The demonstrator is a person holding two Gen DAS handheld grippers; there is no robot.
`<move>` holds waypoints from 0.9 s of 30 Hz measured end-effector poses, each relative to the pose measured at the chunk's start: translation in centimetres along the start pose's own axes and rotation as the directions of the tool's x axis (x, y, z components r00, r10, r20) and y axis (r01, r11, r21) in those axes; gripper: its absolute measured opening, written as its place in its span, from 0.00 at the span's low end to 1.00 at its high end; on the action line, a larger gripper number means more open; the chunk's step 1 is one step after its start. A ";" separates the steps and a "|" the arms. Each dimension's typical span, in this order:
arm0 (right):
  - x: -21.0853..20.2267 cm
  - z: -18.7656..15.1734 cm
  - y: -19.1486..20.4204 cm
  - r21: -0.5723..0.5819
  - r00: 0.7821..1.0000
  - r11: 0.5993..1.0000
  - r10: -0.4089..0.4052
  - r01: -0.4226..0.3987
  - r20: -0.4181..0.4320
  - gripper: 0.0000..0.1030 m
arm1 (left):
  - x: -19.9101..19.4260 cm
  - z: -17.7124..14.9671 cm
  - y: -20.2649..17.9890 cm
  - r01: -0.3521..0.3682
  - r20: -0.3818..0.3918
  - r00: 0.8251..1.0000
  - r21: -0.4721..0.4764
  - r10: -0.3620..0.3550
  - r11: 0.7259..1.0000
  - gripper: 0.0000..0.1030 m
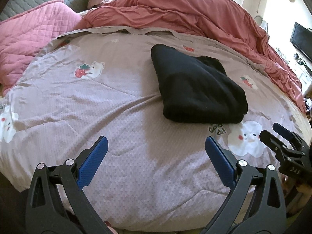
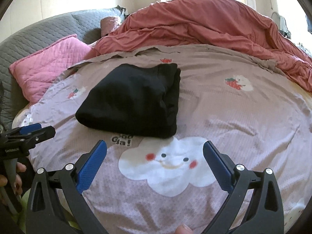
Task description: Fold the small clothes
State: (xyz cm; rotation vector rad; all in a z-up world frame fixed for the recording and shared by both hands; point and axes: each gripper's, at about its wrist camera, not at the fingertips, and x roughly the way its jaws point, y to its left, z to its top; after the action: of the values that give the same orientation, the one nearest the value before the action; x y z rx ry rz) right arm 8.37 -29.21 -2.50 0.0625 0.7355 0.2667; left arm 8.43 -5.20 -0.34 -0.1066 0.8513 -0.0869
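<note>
A black garment (image 1: 197,85) lies folded into a compact bundle on the mauve printed bedcover (image 1: 97,101); the right wrist view shows the same black garment (image 2: 132,101) a little left of centre. My left gripper (image 1: 157,142) stands open near the front of the bed, short of the bundle and to its left, nothing between its blue pads. My right gripper (image 2: 155,146) is open wide too, over a white cloud print, just in front of the bundle. Each gripper shows at the edge of the other's view: the right gripper (image 1: 271,132), the left gripper (image 2: 42,128).
A rumpled salmon duvet (image 1: 185,13) is heaped along the far side of the bed. A pink quilted pillow (image 1: 33,39) and a grey quilted headboard (image 2: 39,31) lie at the far left. A dark screen (image 1: 302,39) and cluttered furniture stand beyond the bed's right edge.
</note>
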 end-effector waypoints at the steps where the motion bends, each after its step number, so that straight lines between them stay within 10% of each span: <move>1: 0.0 -0.1 0.0 -0.001 1.000 1.000 -0.002 0.002 -0.002 0.95 | 0.0 -0.1 0.1 -0.001 0.002 1.000 -0.001 0.001 1.000 0.91; 27: 0.8 -1.0 0.5 -0.013 0.999 0.999 -0.037 0.037 -0.024 0.95 | 0.4 -0.8 1.1 -0.035 -0.016 0.999 -0.034 0.035 0.999 0.91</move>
State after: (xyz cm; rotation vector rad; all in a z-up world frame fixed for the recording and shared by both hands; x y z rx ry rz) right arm 8.23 -28.57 -3.70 0.0342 0.7579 0.2371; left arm 8.11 -4.25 -1.26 -0.1231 0.8700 -0.0407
